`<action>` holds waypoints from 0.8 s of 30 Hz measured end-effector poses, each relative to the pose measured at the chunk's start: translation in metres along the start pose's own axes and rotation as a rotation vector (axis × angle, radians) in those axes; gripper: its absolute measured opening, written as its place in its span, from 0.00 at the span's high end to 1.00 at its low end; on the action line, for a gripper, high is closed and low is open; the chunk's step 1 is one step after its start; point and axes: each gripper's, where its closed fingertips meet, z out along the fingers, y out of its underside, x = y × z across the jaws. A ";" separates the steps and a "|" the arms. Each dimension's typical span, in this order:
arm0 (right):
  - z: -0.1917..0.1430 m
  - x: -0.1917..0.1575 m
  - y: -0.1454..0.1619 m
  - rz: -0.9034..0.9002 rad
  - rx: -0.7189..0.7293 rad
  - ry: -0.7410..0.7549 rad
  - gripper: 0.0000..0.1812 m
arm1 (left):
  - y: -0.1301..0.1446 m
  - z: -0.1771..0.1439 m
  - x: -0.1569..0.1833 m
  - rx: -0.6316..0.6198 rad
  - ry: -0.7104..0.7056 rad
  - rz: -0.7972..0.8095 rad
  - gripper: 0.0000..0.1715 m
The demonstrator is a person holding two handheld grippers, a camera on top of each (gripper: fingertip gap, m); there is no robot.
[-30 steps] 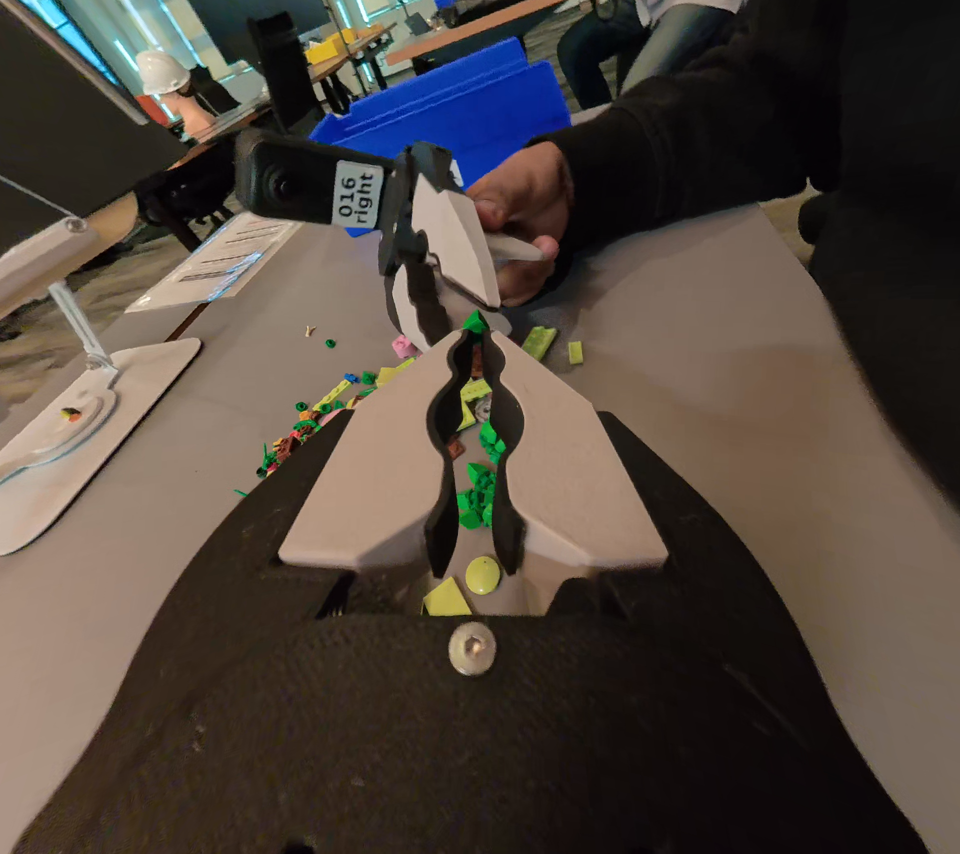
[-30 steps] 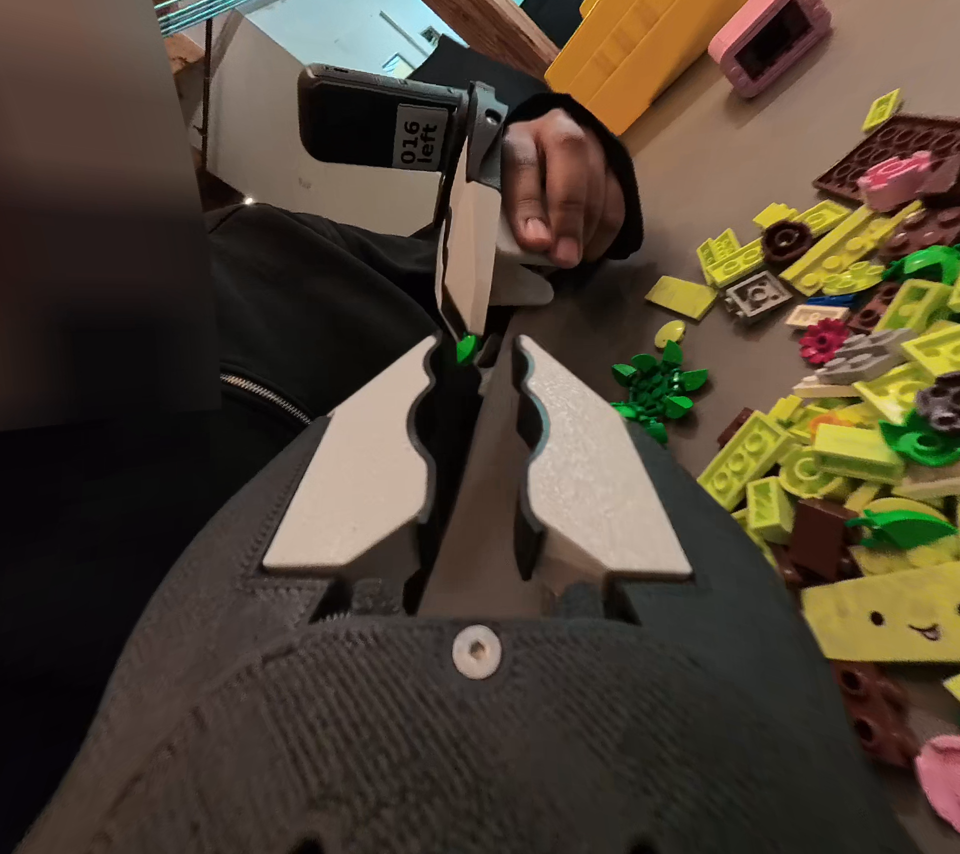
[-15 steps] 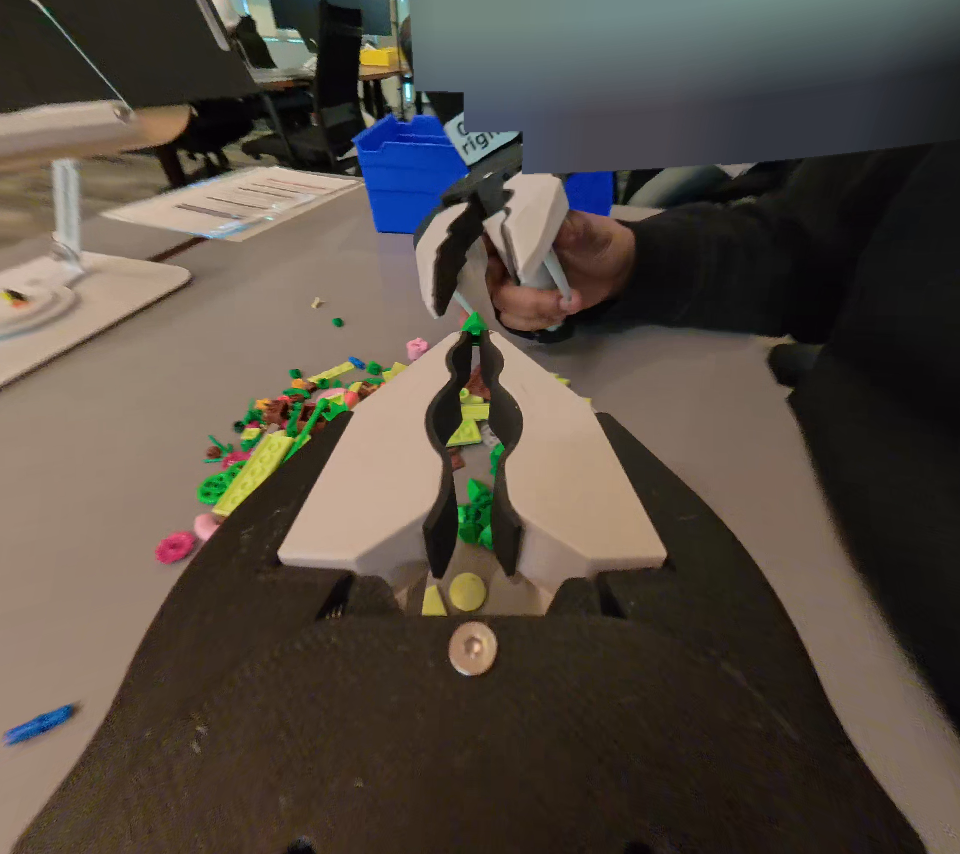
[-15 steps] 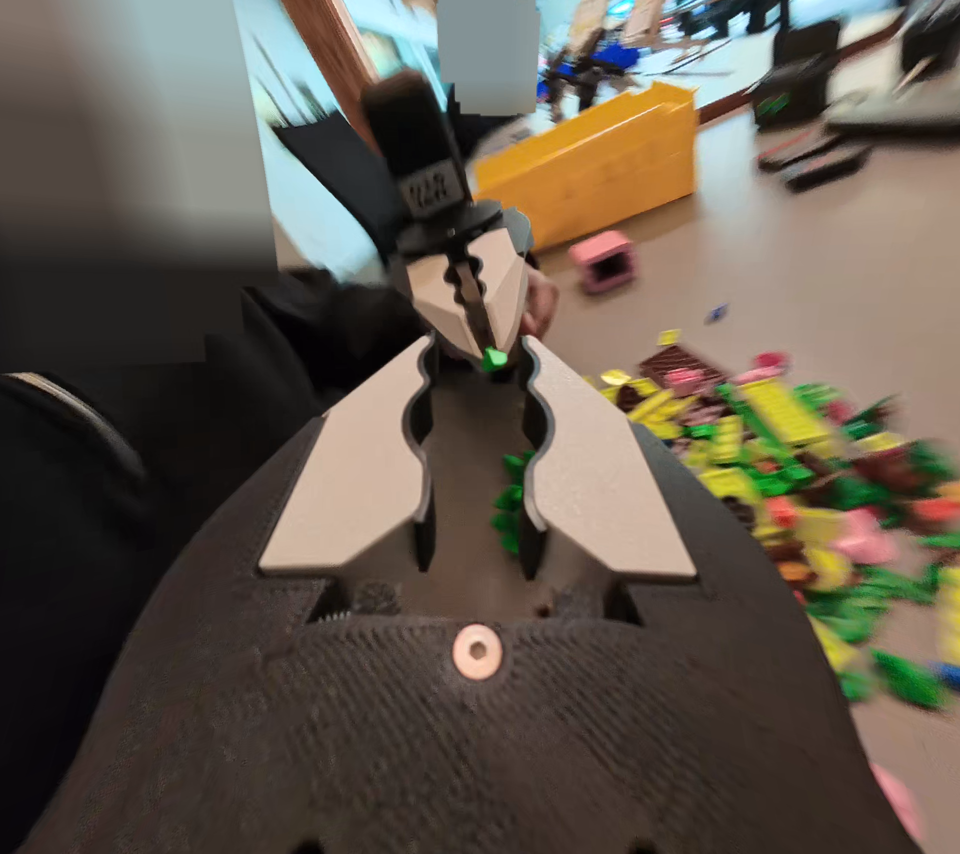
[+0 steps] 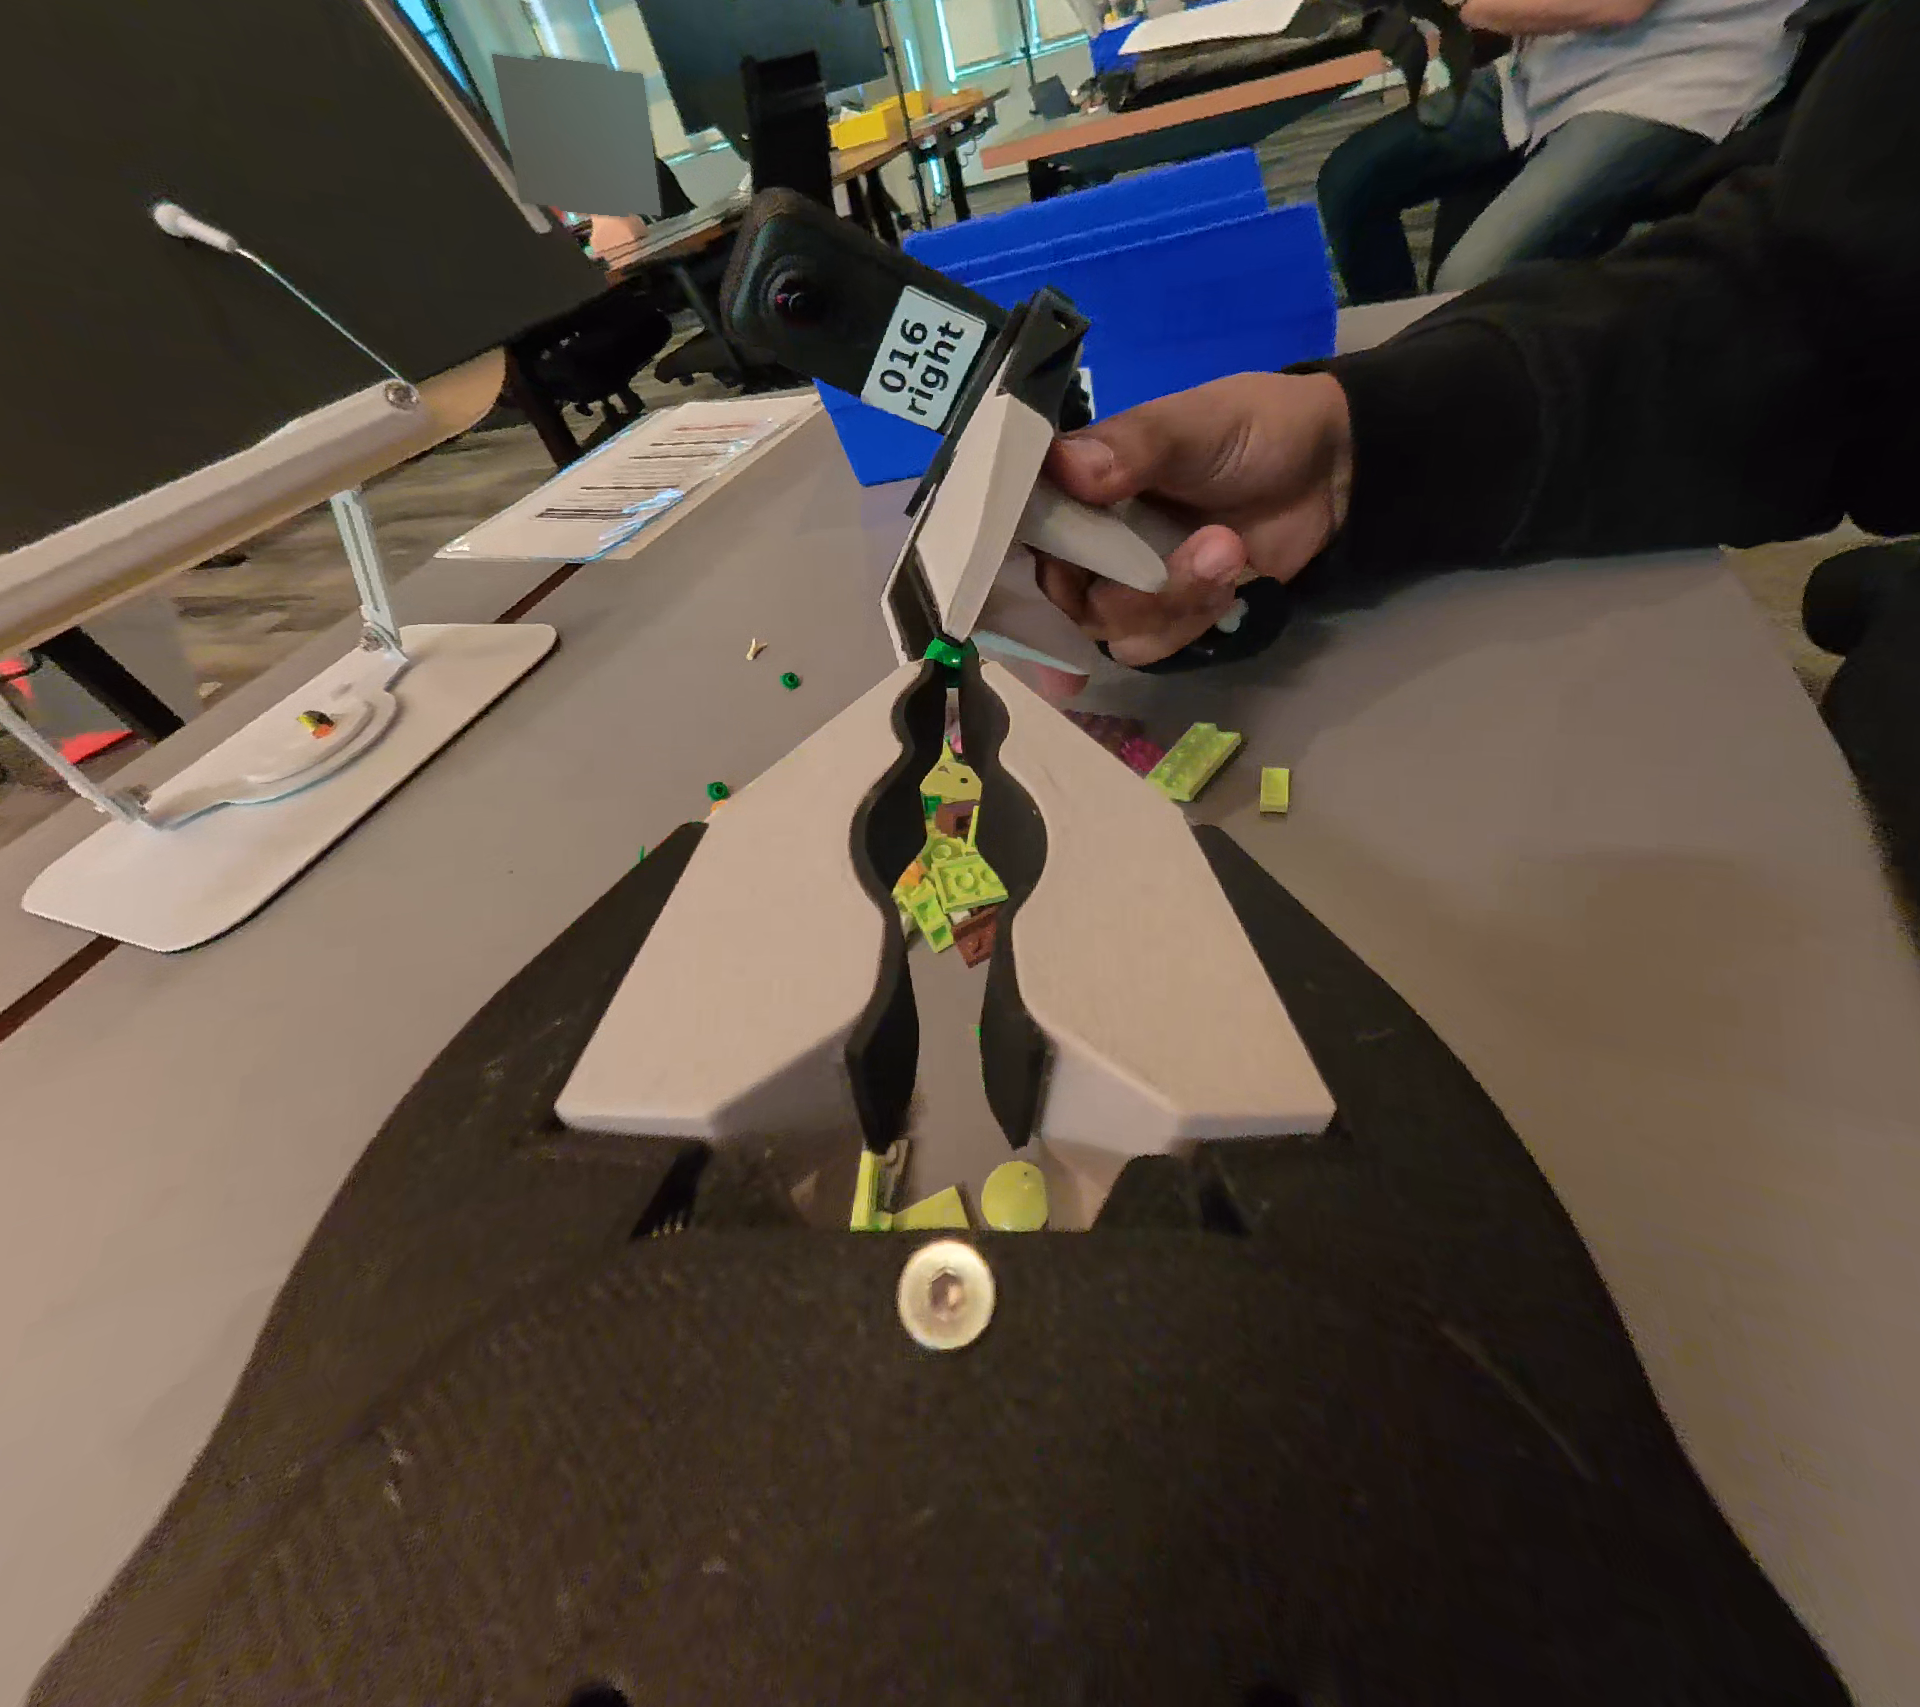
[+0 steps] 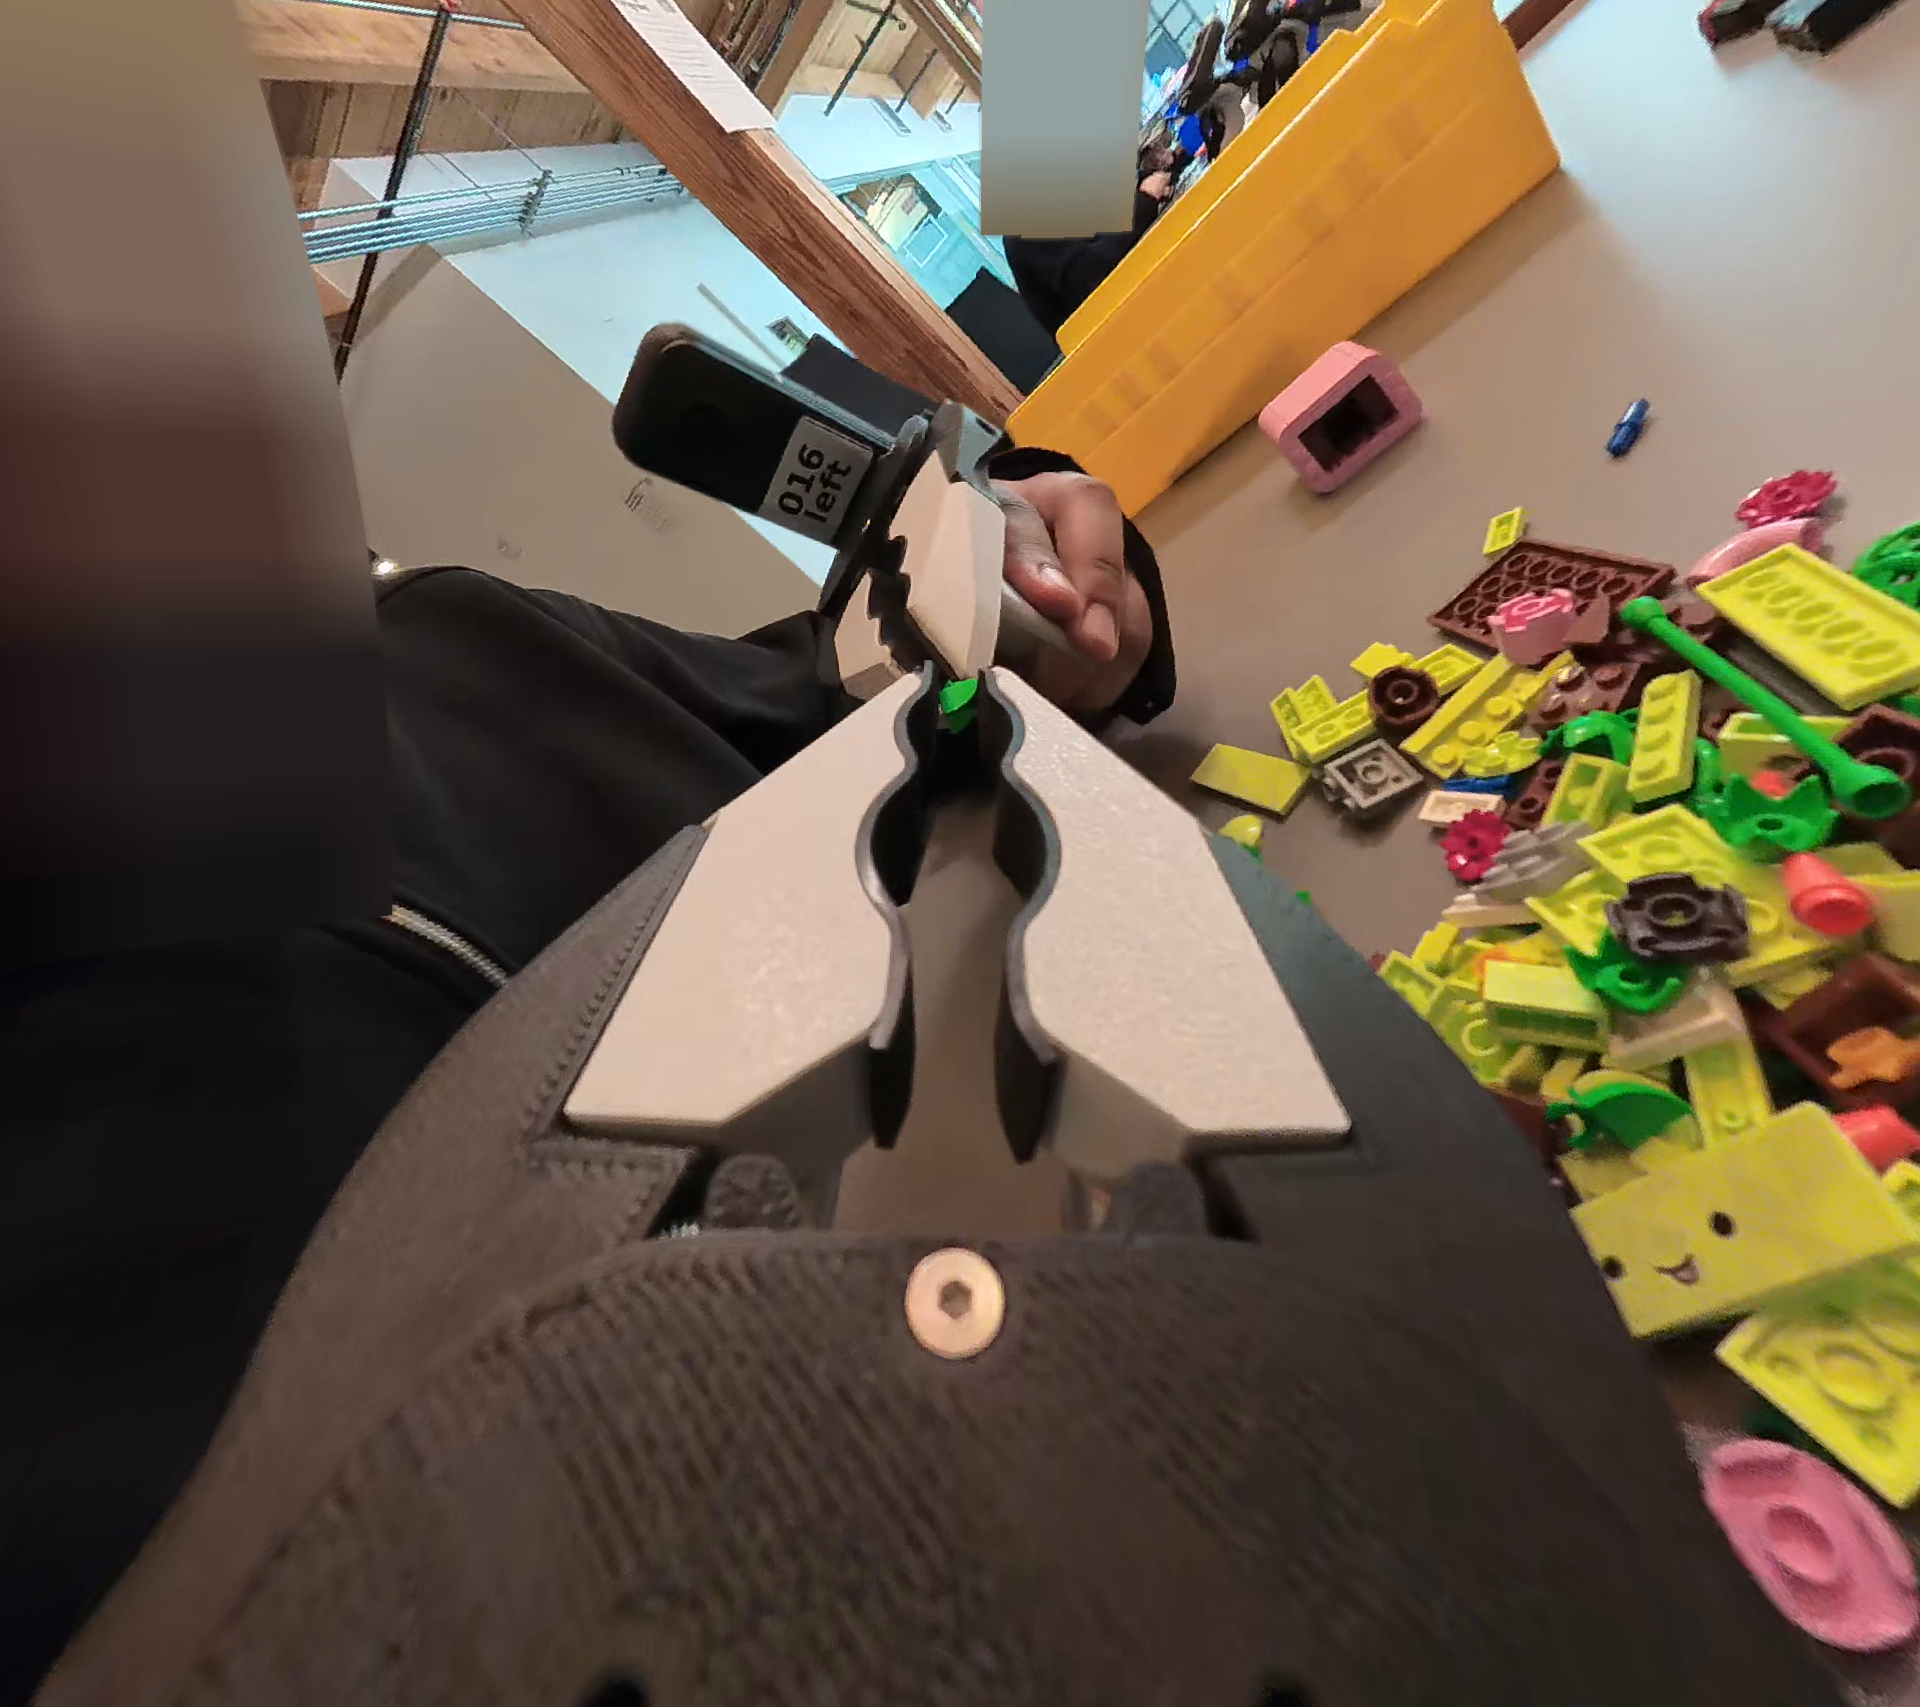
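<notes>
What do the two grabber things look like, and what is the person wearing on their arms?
Each gripper, left and right, has two pale grey wedge-shaped fingers with wavy black inner pads, set in a black textured body with a silver screw. On top of each sits a black camera bearing a white sticker. The handles are pale grey. The person wears black long sleeves.

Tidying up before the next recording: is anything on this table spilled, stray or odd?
Yes. Toy bricks lie in a loose heap on the table, none in the yellow bin. A blue peg and a pink block sit apart. Both grippers meet at one small green piece.
</notes>
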 end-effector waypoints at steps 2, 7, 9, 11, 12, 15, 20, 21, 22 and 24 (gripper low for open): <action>-0.001 -0.002 -0.001 0.014 -0.008 -0.004 0.98 | -0.002 0.001 0.001 0.002 0.001 -0.017 1.00; -0.042 -0.004 -0.038 0.038 0.171 0.004 0.98 | -0.006 -0.014 -0.020 0.038 -0.067 -0.048 1.00; -0.073 0.012 -0.051 -0.064 0.207 0.166 0.98 | -0.014 -0.021 -0.033 0.081 -0.081 -0.106 1.00; -0.076 0.016 -0.052 -0.128 0.182 0.230 0.98 | -0.012 -0.022 -0.037 0.071 -0.079 -0.110 1.00; -0.074 0.018 -0.050 -0.149 0.163 0.258 0.98 | -0.005 -0.021 -0.040 0.036 -0.088 -0.113 1.00; -0.074 0.042 -0.036 -0.219 0.028 0.437 0.98 | 0.028 -0.014 -0.047 -0.116 -0.082 -0.153 1.00; -0.086 0.086 -0.015 -0.289 -0.137 0.682 0.98 | 0.076 -0.005 -0.034 -0.373 -0.016 -0.136 1.00; -0.089 0.092 -0.013 -0.295 -0.158 0.716 0.98 | 0.078 -0.003 -0.035 -0.386 -0.034 -0.115 1.00; -0.093 0.098 -0.011 -0.304 -0.179 0.751 0.98 | 0.080 -0.002 -0.033 -0.401 -0.033 -0.101 1.00; -0.096 0.107 -0.004 -0.313 -0.222 0.793 0.98 | 0.088 -0.001 -0.027 -0.460 -0.004 -0.107 1.00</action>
